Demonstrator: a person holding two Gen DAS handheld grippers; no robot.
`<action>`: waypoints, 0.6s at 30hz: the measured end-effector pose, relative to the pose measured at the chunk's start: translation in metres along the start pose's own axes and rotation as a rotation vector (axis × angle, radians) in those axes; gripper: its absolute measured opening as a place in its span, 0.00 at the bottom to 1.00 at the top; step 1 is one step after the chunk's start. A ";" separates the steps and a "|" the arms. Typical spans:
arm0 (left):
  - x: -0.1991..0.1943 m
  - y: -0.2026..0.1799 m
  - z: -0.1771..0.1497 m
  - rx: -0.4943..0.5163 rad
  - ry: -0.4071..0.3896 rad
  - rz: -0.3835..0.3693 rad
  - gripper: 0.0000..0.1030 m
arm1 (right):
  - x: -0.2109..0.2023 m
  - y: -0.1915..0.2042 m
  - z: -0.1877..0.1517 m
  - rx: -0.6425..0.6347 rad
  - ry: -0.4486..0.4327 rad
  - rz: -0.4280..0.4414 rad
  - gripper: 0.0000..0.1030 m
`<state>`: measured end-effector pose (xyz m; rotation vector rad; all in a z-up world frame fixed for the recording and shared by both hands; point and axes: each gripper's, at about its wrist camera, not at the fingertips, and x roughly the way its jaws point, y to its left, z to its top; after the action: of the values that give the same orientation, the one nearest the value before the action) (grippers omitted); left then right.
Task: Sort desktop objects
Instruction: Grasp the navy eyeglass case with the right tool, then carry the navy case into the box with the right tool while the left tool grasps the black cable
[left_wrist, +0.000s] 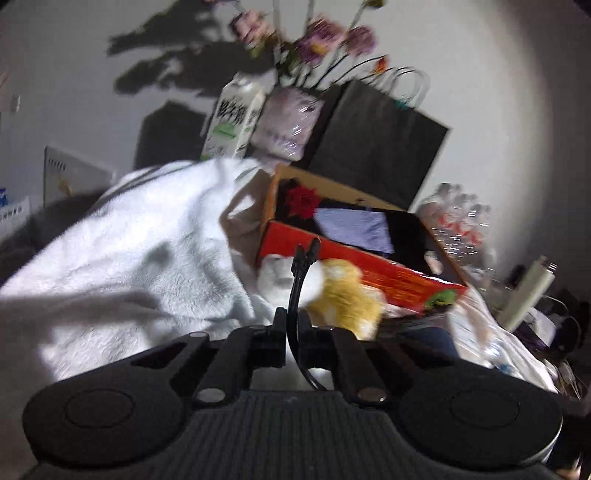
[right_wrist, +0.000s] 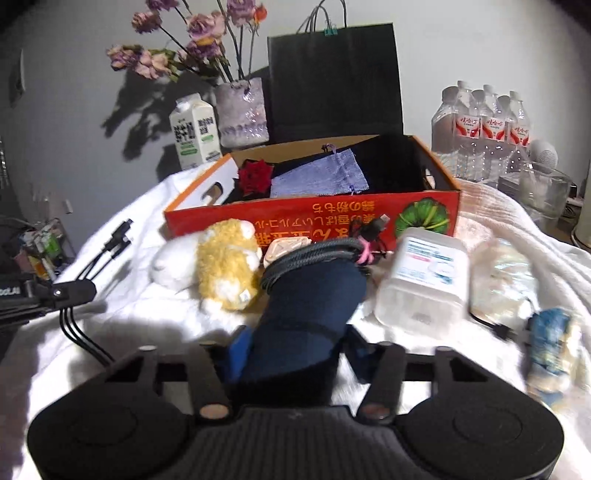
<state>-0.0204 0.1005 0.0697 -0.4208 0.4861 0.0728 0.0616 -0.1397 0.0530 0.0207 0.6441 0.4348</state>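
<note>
In the left wrist view my left gripper (left_wrist: 291, 332) is shut on a black multi-head charging cable (left_wrist: 301, 273), whose plugs stick up in front of the yellow-and-white plush toy (left_wrist: 343, 295). The right wrist view shows that same gripper (right_wrist: 70, 290) at the left edge with the cable (right_wrist: 114, 238) hanging from it. My right gripper (right_wrist: 295, 350) is shut on a navy blue fabric roll (right_wrist: 310, 314). A coiled black braided cable (right_wrist: 321, 251) with a pink tie lies at the roll's far end. Behind stands the red-orange cardboard box (right_wrist: 310, 218), holding a red rose (right_wrist: 255, 175) and a lilac pouch (right_wrist: 321, 175).
On the white blanket (right_wrist: 140, 295) lie a plush toy (right_wrist: 225, 266), a small beige case (right_wrist: 286, 249), a white labelled container (right_wrist: 424, 280), a clear packet (right_wrist: 506, 273) and a blue-and-cream item (right_wrist: 554, 350). At the back stand a milk carton (right_wrist: 192, 131), a flower vase (right_wrist: 242, 110), a black paper bag (right_wrist: 332, 81) and water bottles (right_wrist: 480, 125).
</note>
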 end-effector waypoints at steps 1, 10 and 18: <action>-0.010 -0.001 -0.002 -0.004 0.000 -0.022 0.05 | -0.011 -0.002 -0.003 0.000 0.002 0.019 0.30; -0.078 -0.015 -0.024 -0.003 -0.014 -0.108 0.05 | -0.111 -0.005 -0.046 -0.030 -0.006 0.074 0.22; -0.100 -0.032 -0.022 0.038 -0.059 -0.163 0.05 | -0.161 -0.018 -0.059 -0.006 -0.096 0.056 0.20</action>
<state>-0.1132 0.0653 0.1111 -0.4181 0.3933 -0.0811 -0.0810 -0.2272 0.0959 0.0535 0.5489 0.4868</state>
